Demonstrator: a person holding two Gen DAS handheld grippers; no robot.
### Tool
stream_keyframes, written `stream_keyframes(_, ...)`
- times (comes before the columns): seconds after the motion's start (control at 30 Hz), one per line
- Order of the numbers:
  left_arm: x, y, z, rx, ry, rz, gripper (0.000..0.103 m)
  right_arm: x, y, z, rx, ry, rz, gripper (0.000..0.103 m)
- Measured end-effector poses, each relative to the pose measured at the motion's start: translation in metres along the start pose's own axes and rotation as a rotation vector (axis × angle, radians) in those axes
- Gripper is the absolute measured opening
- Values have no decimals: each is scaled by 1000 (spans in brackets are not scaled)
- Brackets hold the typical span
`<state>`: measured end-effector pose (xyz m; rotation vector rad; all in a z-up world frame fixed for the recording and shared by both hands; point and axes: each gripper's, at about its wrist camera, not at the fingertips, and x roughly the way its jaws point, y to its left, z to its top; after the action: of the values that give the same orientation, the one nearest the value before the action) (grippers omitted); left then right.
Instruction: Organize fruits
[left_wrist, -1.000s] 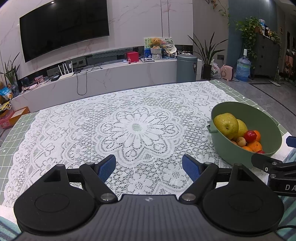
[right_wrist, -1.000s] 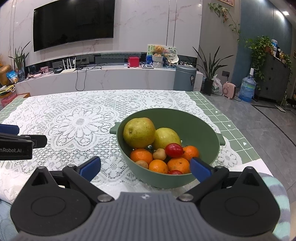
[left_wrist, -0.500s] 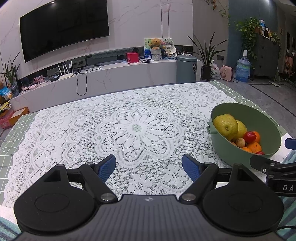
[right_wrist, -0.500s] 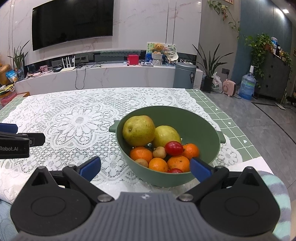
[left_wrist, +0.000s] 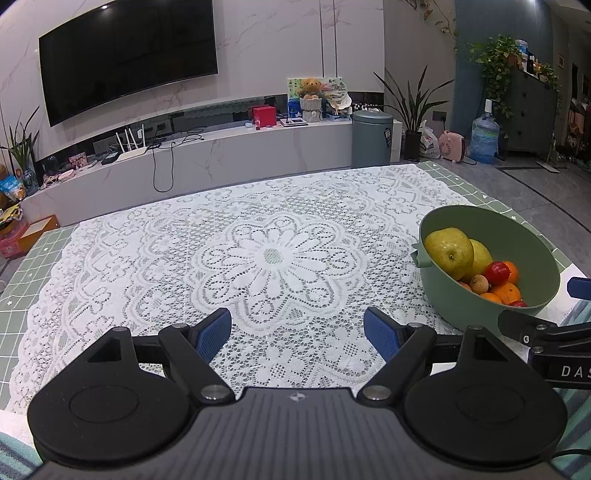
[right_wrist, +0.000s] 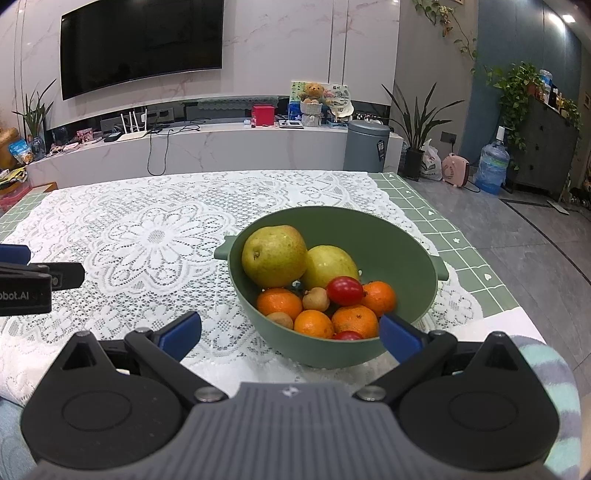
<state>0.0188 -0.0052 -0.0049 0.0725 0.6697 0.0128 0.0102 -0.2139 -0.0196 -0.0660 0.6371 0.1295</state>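
A green bowl (right_wrist: 406, 236) stands on the lace tablecloth (right_wrist: 147, 236) and holds two yellow-green pears (right_wrist: 273, 254), several oranges (right_wrist: 279, 302), a red tomato (right_wrist: 344, 290) and small brown fruits (right_wrist: 316, 298). The bowl (left_wrist: 535, 236) is at the right in the left wrist view. My right gripper (right_wrist: 290, 332) is open and empty, just short of the bowl's near wall. My left gripper (left_wrist: 297, 330) is open and empty over the bare cloth, left of the bowl.
The lace cloth (left_wrist: 273, 254) covers a green table mat (right_wrist: 472, 254); the table's right edge drops to a grey floor. A white TV bench (left_wrist: 221, 155), a grey bin (left_wrist: 371, 138) and plants stand beyond the table.
Both grippers have drawn back slightly from the bowl; the bowl sits a little farther away in both views. Jaws stay open.
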Motion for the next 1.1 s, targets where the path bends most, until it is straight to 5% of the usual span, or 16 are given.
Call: stream_keyframes(1.1,-5,5,0,-32,-17,6,95,1,0,0,7,7,-3,99)
